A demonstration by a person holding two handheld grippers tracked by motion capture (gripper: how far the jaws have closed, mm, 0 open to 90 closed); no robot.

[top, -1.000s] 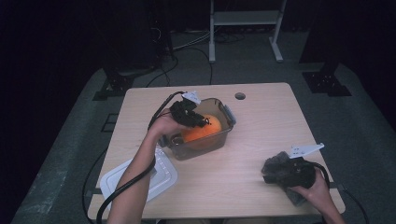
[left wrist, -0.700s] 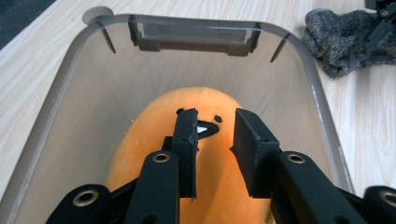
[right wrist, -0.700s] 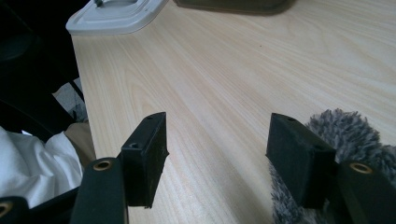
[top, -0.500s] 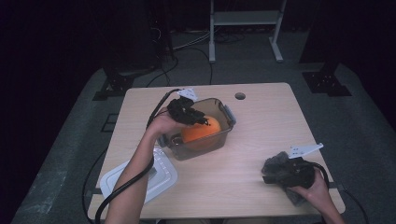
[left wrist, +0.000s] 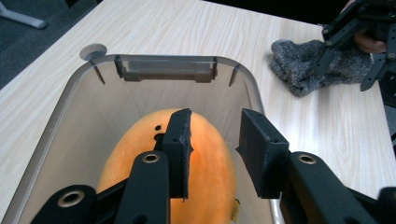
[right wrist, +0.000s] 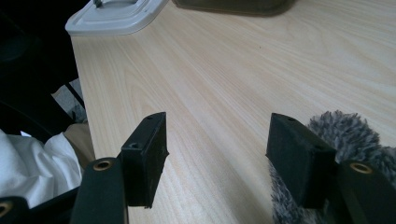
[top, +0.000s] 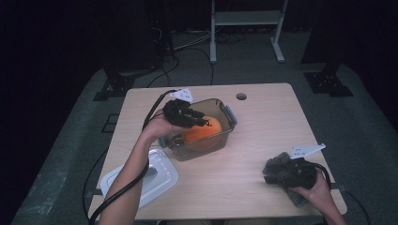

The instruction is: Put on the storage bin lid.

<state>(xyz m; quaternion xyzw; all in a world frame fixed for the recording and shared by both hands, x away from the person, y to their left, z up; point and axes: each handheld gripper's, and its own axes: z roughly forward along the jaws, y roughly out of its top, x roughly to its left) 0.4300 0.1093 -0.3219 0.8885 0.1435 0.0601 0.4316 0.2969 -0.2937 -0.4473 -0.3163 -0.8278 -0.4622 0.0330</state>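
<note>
While left gripper [left wrist: 212,140] opens, mango [left wrist: 205,182] half-hidden.

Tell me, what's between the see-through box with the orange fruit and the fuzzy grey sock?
Nothing: in the high view, bare table separates the box from the sock.

The orange fruit [left wrist: 187,163] is cut off at the bottom edge, partly hidden behind the left gripper [left wrist: 212,140].
</note>
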